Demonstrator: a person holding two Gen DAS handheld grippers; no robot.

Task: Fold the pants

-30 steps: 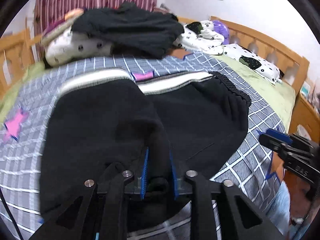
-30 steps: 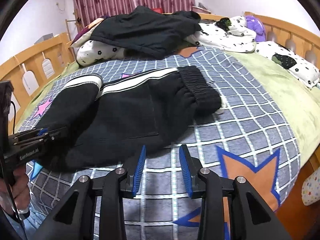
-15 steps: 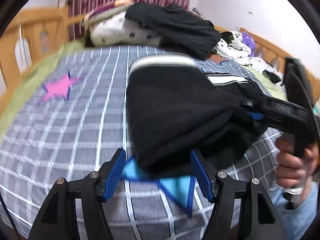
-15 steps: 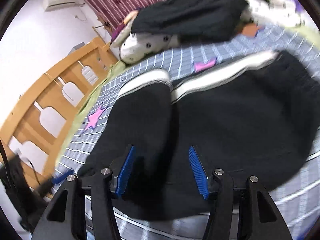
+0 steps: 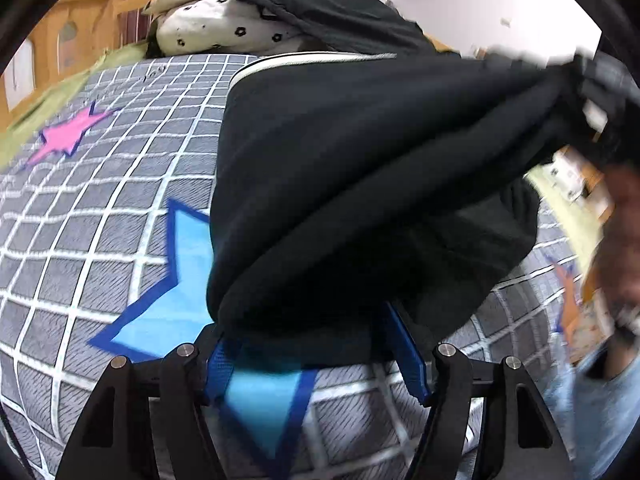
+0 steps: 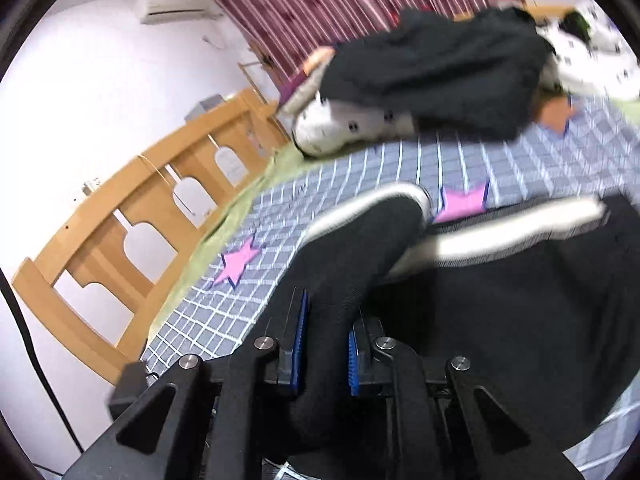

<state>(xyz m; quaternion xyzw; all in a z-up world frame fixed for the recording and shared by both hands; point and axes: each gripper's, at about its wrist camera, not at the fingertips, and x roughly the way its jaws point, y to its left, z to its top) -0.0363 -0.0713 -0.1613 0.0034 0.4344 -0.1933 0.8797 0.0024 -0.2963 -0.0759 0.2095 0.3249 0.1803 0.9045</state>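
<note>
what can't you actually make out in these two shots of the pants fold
- Left wrist view: the left gripper has its pads wide apart, but the black pants drape over them, so contact is unclear.
- Left wrist view: the right gripper and the hand are motion-blurred at the frame edge.
- Right wrist view: the white stripe is smeared; the waistband is cut off at the right.

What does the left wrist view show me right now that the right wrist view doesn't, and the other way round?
Only the left wrist view shows the blue star on the bedspread, the open left gripper beneath the lifted fabric, and a blurred hand at the right edge. Only the right wrist view shows the right gripper shut on a fold of the pants, the wooden bed rail and the wall air conditioner. Both show the black pants with white stripe, the checked bedspread, a pink star and the dark clothing pile.
</note>
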